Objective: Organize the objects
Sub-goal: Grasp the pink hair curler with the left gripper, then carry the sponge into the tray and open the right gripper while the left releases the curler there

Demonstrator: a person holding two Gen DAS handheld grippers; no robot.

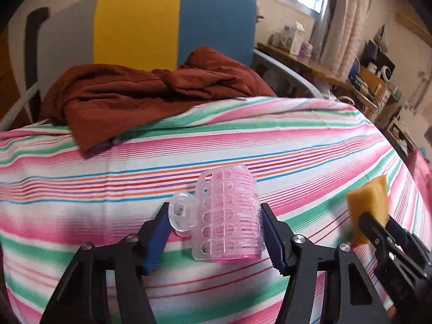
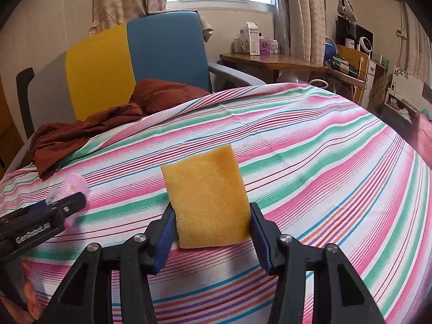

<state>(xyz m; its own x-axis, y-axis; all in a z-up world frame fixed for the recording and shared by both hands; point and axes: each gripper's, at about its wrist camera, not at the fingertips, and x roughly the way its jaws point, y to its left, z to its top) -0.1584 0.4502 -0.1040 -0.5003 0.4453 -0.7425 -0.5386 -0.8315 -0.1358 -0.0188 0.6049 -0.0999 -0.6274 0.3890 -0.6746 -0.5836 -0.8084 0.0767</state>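
Both tools are loaded, my left tool [image 1: 216, 232] clamped on the pink hair roller [image 1: 229, 216] at lower centre, my right tool [image 2: 210, 224] on the yellow sponge [image 2: 206, 197], so placing both off the striped tabletop [image 2: 324, 148] remains.

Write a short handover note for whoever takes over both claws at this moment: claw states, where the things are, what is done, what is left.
Left claw: closed around the pink hair roller, pads at its sides, over the striped sheet.
Right claw: shut on the yellow sponge, held above the sheet.
Elsewhere: a rust-brown cloth lies crumpled at the far edge by the chair.
Done: both small items are in the claws.
Left: no container or target spot is visible in either view, so where they go cannot be told; both still need placing, and the cloth is untouched.
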